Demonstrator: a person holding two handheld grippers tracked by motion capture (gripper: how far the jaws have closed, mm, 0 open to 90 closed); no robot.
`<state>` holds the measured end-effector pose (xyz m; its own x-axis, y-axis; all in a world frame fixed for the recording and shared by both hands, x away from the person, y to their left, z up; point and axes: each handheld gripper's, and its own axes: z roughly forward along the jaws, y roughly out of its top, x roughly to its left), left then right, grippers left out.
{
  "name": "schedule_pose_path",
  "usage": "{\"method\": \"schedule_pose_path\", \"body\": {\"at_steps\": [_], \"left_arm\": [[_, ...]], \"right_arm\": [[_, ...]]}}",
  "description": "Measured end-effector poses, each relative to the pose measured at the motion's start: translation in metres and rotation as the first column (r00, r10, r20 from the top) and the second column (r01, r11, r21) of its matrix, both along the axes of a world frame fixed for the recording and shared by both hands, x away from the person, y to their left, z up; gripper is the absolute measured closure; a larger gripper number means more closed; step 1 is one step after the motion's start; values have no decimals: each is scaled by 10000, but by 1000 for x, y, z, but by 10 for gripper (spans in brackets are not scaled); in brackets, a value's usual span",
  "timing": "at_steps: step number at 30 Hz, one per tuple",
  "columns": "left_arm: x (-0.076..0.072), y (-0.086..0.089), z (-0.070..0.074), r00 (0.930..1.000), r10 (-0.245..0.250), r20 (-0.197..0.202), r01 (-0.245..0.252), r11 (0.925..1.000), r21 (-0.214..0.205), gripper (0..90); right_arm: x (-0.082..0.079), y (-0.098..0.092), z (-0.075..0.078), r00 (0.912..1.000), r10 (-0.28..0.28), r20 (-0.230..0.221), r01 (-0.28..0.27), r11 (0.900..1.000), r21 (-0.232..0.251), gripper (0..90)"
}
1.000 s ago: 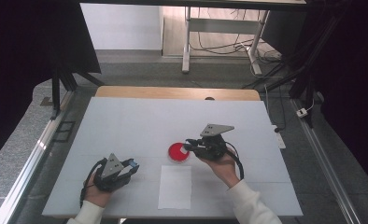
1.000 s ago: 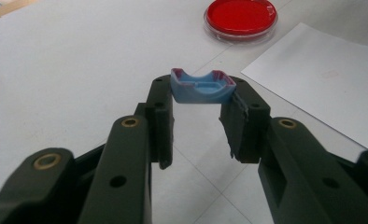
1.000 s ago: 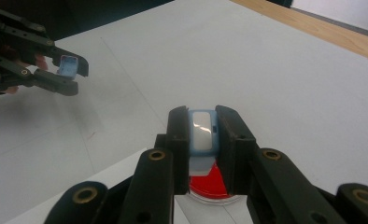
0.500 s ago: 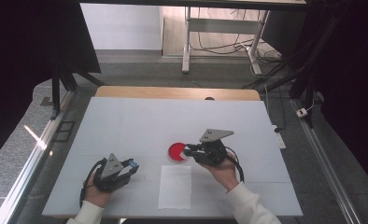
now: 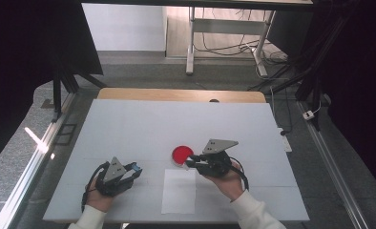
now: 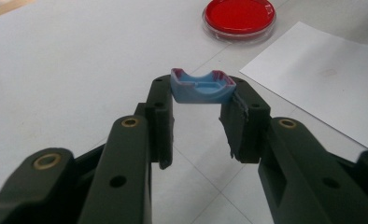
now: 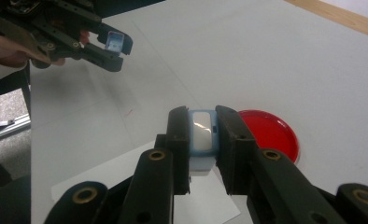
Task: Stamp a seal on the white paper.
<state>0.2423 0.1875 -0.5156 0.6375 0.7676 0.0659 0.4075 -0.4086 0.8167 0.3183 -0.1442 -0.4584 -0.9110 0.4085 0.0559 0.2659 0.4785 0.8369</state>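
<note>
My left gripper (image 6: 199, 95) is shut on a small blue cap-like piece (image 6: 201, 87) with reddish edges, held at the jaw tips just above the table. In the high view this gripper (image 5: 134, 169) sits at the front left. My right gripper (image 7: 201, 128) is shut on a pale blue block with a white face (image 7: 201, 132). It hovers (image 5: 190, 162) at the near edge of a round red dish (image 5: 181, 153), over the top of a white paper sheet (image 5: 179, 191). The dish (image 7: 272, 132) lies just behind the right jaws.
The white table (image 5: 176, 124) has a wooden strip (image 5: 181, 94) along its far edge. The paper sheet (image 6: 322, 79) and red dish (image 6: 239, 15) lie ahead and right of my left gripper. A metal rail (image 5: 28, 162) runs along the left side.
My right gripper has drifted slightly nearer to the person, from beside the red dish to the paper's top edge, still holding its block. The left gripper has stayed put.
</note>
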Motion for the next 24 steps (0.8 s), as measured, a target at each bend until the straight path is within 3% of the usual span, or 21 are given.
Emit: {"method": "schedule_pose_path", "body": {"at_steps": [24], "left_arm": [[0, 0, 0, 10000, -16, -13, 16, 10000, 26, 646]], "right_arm": [[-21, 10, -8, 9963, 860, -67, -862, 9954, -409, 755]]}}
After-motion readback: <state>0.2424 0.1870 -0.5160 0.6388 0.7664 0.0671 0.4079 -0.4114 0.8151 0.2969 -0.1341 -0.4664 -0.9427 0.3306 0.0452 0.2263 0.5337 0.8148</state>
